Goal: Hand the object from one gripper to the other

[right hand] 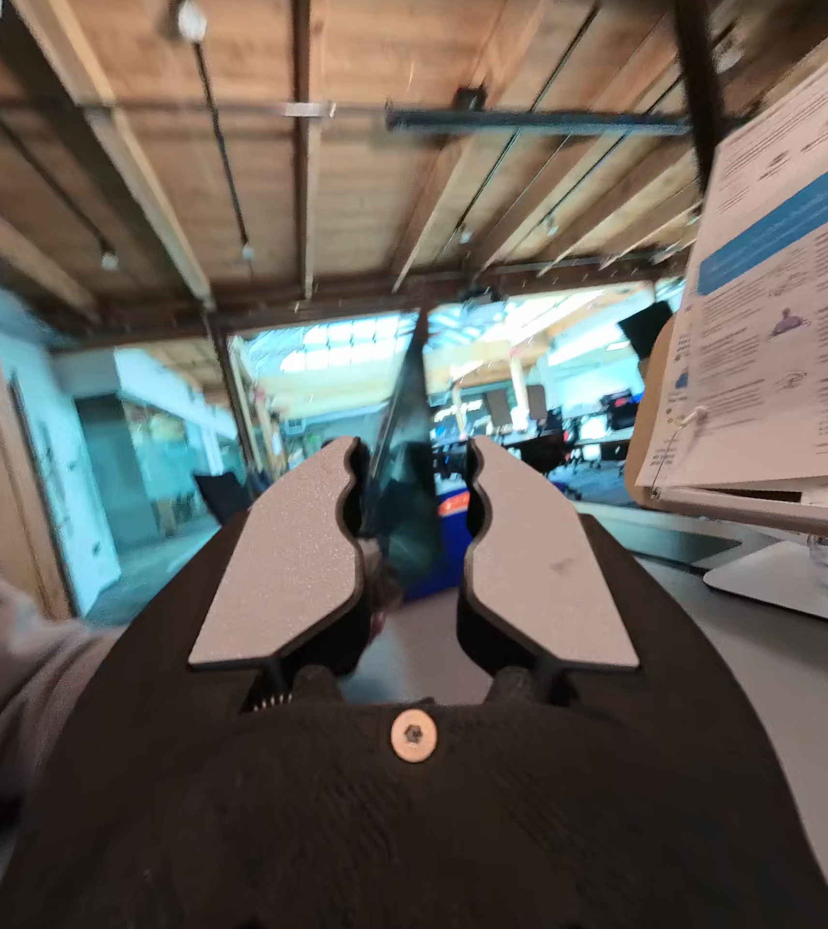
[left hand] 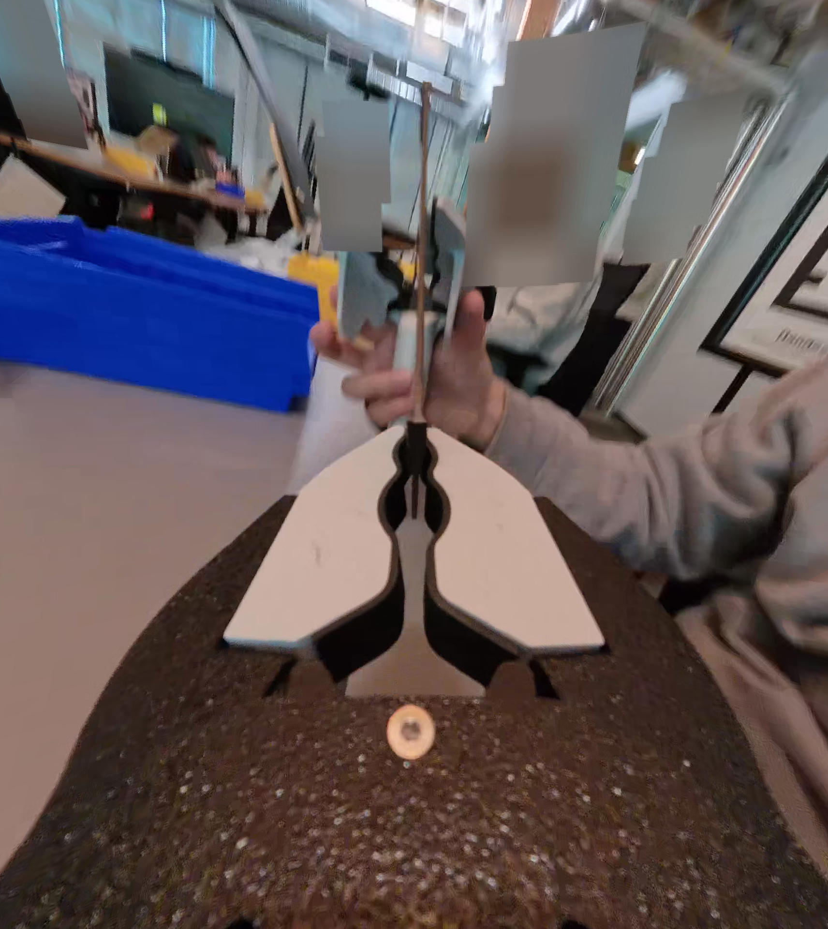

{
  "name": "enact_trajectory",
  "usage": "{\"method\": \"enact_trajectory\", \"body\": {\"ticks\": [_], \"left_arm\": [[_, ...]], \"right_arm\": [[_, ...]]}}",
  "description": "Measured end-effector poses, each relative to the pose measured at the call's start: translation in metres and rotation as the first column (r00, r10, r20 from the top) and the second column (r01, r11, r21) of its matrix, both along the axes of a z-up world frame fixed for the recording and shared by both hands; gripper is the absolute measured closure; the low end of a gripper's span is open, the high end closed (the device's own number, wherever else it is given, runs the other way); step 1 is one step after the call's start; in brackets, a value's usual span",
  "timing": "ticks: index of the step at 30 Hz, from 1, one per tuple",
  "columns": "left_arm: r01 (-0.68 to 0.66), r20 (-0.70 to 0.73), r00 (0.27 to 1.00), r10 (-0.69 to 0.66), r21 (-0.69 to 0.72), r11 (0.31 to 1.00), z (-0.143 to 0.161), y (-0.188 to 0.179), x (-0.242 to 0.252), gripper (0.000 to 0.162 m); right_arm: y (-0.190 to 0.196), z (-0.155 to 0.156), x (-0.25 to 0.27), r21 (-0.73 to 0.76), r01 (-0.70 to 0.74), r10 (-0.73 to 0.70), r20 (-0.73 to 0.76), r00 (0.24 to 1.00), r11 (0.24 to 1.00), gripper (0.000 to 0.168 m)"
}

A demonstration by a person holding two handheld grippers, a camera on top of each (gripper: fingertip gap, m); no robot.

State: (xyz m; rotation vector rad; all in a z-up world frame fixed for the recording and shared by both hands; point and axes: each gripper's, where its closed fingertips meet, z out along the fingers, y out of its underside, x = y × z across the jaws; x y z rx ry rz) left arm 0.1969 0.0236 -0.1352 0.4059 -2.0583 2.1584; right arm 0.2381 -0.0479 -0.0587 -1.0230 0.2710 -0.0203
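Pinching a thin flat sheet (left hand: 421, 261) edge-on, left gripper (left hand: 415, 452) closed.

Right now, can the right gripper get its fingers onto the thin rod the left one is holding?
Probably yes. The left gripper is shut on the rod's lower end, leaving the long upper shaft bare. The right gripper is open, fingers either side of that shaft, nothing between them. Its own view is too blurred to confirm.

The left gripper (left hand: 416, 452) has pale grey fingers (left hand: 331, 558) on a speckled dark brown body; the thin rod (left hand: 422, 261) it pinches is brown with a black end. The bin (left hand: 115, 301) is bright blue, the desk (left hand: 75, 502) dull grey, the sleeve (left hand: 678, 482) beige-grey. The right gripper (right hand: 414, 452) shows grey fingers (right hand: 291, 553) on black; the ceiling (right hand: 351, 176) is tan wood.
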Motion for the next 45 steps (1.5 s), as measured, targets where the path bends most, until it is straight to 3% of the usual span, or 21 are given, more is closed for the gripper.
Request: {"method": "enact_trajectory", "body": {"ticks": [2,5,7,10,14,17,19,22,25,28,34,36,38,40,42,45], "left_arm": [[0.007,0.017,1.000,-0.009,0.104,0.995,-0.012,0.015,0.000,0.160],[0.005,0.017,1.000,-0.007,0.136,0.991,-0.014,0.028,0.000,0.160],[0.012,0.027,1.000,-0.016,0.127,0.992,-0.012,0.031,-0.001,0.160],[0.003,0.050,0.999,-0.008,0.110,0.994,-0.010,0.032,-0.001,0.160],[-0.141,0.145,0.977,0.156,-0.109,0.984,0.018,0.035,0.014,0.156],[-0.257,0.100,0.952,0.288,-0.246,0.935,0.031,0.043,0.028,0.122],[-0.239,0.059,0.962,0.265,-0.279,0.930,0.034,0.037,0.027,0.117],[-0.181,0.031,0.978,0.204,-0.344,0.921,0.039,0.019,0.018,0.117],[-0.141,0.021,0.987,0.160,-0.365,0.920,0.042,-0.001,0.009,0.121],[-0.138,0.057,0.984,0.170,-0.368,0.920,0.041,-0.009,0.005,0.157],[-0.153,0.086,0.978,0.189,-0.318,0.936,0.037,-0.005,0.008,0.160],[-0.155,0.087,0.979,0.182,-0.258,0.954,0.033,-0.001,0.010,0.160],[-0.176,0.075,0.979,0.189,-0.150,0.973,0.024,0.006,0.017,0.160],[-0.184,0.060,0.981,0.184,-0.003,0.983,0.009,0.014,0.021,0.160],[-0.180,0.052,0.983,0.175,0.117,0.977,-0.004,0.021,0.021,0.160],[-0.150,0.082,0.988,0.133,0.259,0.954,-0.016,0.026,0.014,0.160]], "right_arm": [[-0.003,-0.007,-0.005,-0.075,-0.072,0.072,0.005,0.997,0.995,0.135],[-0.002,-0.018,-0.012,-0.137,-0.173,0.173,-0.013,0.985,0.975,0.165],[-0.001,-0.017,-0.023,-0.141,-0.261,0.261,-0.019,0.965,0.955,0.167],[-0.002,-0.020,-0.021,-0.198,-0.211,0.219,0.017,0.976,0.957,0.167],[-0.007,-0.001,-0.017,-0.042,-0.182,0.183,0.027,0.983,0.982,0.166],[-0.018,0.015,-0.011,0.176,-0.152,0.155,0.001,0.988,0.973,0.167],[-0.023,0.020,-0.003,0.333,-0.121,0.151,-0.064,0.987,0.935,0.166],[-0.012,0.011,0.005,0.446,-0.115,0.215,-0.180,0.960,0.888,0.166],[0.010,0.004,-0.002,0.417,-0.143,0.248,-0.209,0.946,0.898,0.166],[0.022,0.004,-0.010,0.340,-0.142,0.208,-0.166,0.964,0.930,0.166],[0.025,0.003,-0.013,0.324,-0.204,0.270,-0.173,0.947,0.924,0.165],[0.026,-0.003,-0.007,0.263,-0.189,0.247,-0.208,0.946,0.946,0.156],[0.020,-0.008,0.005,0.163,-0.090,0.126,-0.222,0.967,0.982,0.129],[0.015,-0.013,0.009,-0.009,-0.001,0.000,-0.137,0.991,1.000,0.124],[0.020,-0.026,0.003,-0.242,0.048,-0.049,0.005,0.999,0.969,0.123],[0.034,-0.052,-0.008,-0.507,0.119,-0.026,0.187,0.982,0.854,0.121]]}}
